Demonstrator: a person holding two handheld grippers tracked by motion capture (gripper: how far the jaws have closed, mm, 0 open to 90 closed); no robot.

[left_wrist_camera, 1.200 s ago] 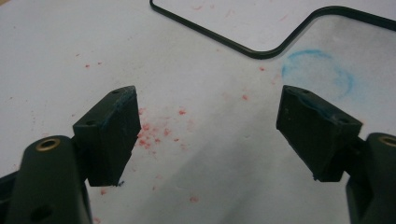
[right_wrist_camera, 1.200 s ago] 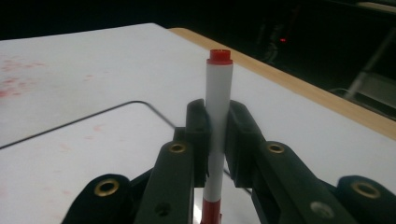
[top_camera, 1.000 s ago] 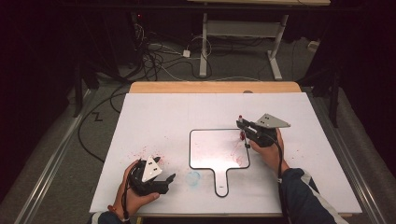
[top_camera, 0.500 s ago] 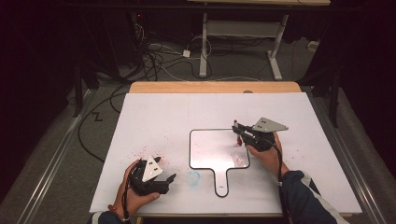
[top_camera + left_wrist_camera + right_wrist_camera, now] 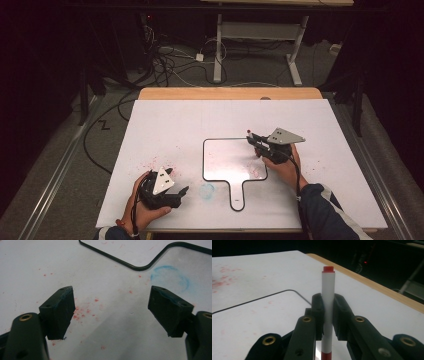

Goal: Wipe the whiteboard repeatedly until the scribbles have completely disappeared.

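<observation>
High view: a white sheet covers the bench, whose wooden far edge shows beyond it. A paddle-shaped whiteboard with a dark rim lies flat near the middle of the bench, its short handle pointing toward the near edge. The right gripper, held in the person's right hand, hovers over the right edge of the whiteboard and carries a marker, of which the red end shows at the finger tips. The left gripper rests in the left hand near the near-left corner of the bench, well apart from the whiteboard. Red specks lie scattered on the sheet just beyond it, and a faint blue ring mark sits between it and the whiteboard handle.

Left gripper view: the left gripper has its fingers spread wide with nothing between them. Below them lie the red specks; beyond them are the blue ring mark and the dark rim of the whiteboard.

Right gripper view: the right gripper has its fingers drawn narrow and clamped on the white barrel of the marker, which stands upright between them, red end up. Behind it lie the whiteboard and the far edge of the bench.
</observation>
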